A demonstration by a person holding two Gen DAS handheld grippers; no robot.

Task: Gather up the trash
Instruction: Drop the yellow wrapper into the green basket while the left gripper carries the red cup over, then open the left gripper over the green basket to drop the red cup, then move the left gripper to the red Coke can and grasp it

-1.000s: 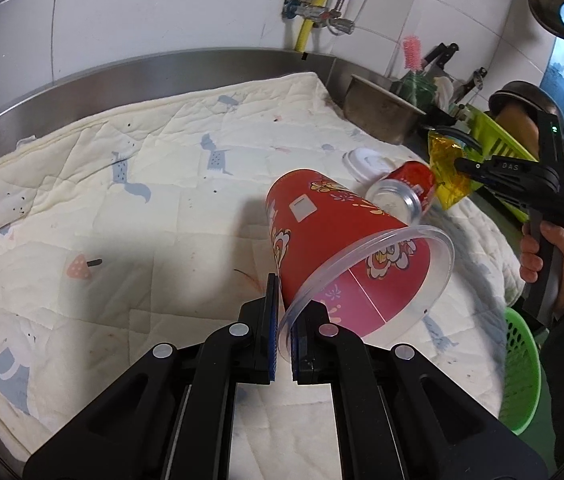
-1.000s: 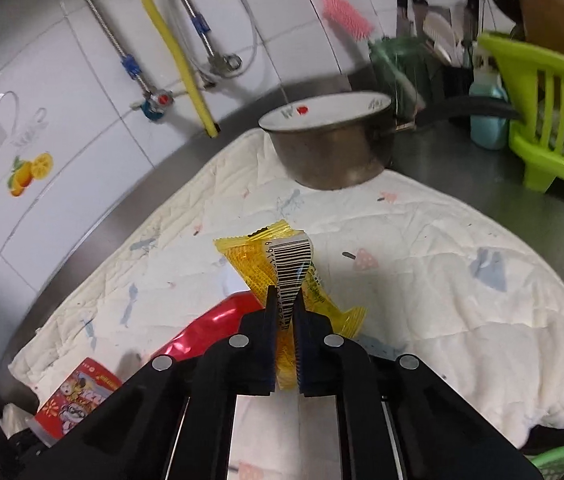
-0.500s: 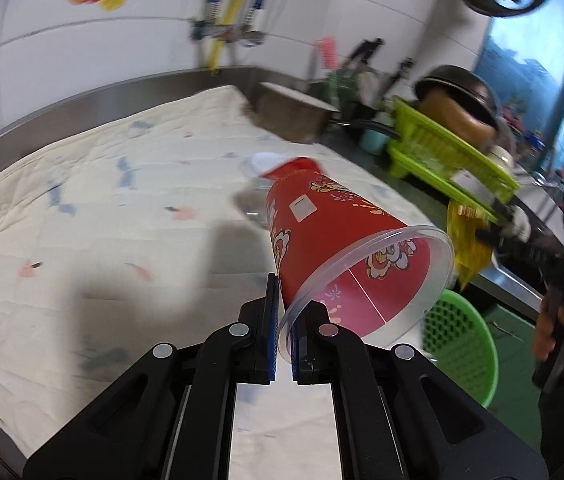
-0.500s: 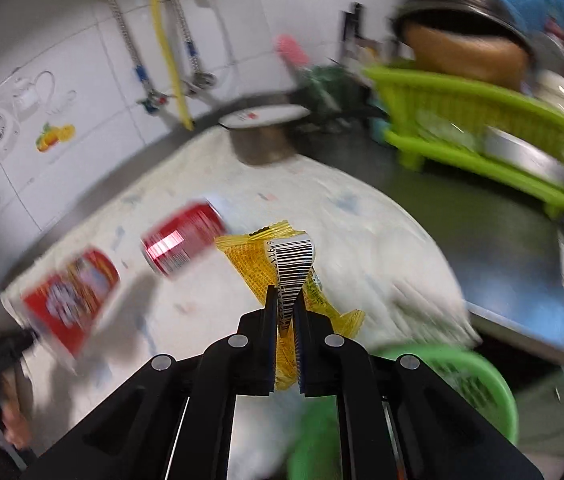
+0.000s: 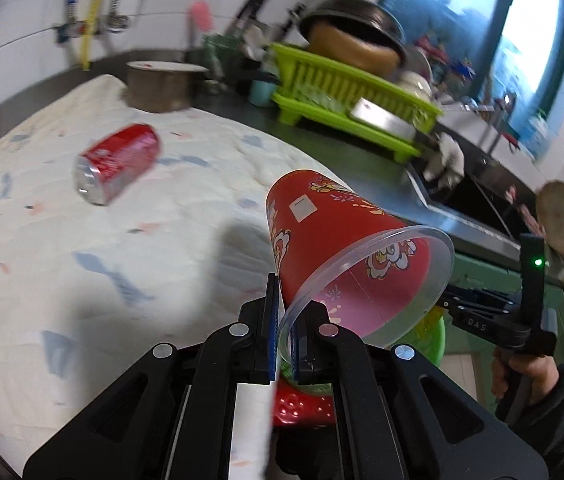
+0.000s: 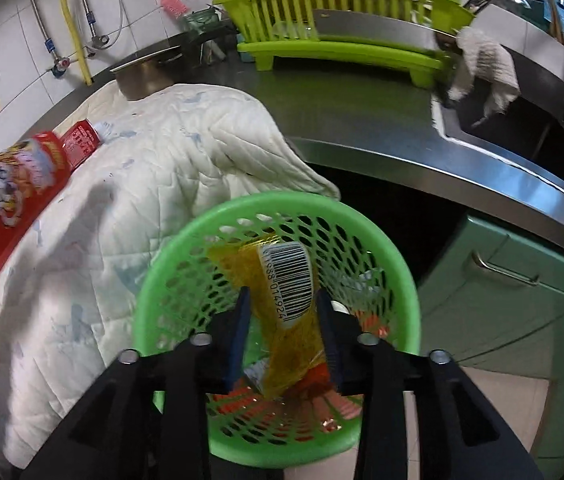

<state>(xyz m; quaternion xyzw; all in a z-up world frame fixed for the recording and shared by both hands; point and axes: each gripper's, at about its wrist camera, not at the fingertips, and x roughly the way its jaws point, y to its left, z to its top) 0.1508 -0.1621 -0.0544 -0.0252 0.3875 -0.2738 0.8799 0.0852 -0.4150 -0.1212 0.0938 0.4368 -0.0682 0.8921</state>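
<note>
Right wrist view, wrapper: yellow wrapper (image 6: 282,316) with a barcode hangs between the fingers, directly over the green basket (image 6: 398,264).
Right gripper (image 6: 282,328): its jaws have just been opening; they stand apart and the pads no longer seem to press the wrapper, so I judge it released or slipping free.
Left gripper (image 5: 284,344): pressed together on the clear rim of the red cup (image 5: 346,248), which tilts up and to the right, mouth toward the camera.
Cup's place: held above the edge of the quilted cloth (image 5: 102,240), close to the basket, whose rim shows just below the cup.
Soda can (image 5: 118,164): lies on its side on the cloth, well apart from both grippers.
Basket contents: red and white scraps show through the mesh under the wrapper, so some trash is already in.
Done so far, as I judge it: wrapper is at the drop; cup is picked up and brought near.
Left to do: drop the cup in, then fetch the can.
Surroundings: steel counter (image 6: 362,120), lime dish rack (image 6: 342,16), lidded pot (image 5: 162,86), sink with a rag beyond.
Hard to make out: what the scraps in the basket are; cloth past the can is blurred; only a hand and sleeve of the person (image 5: 530,376) show.
</note>
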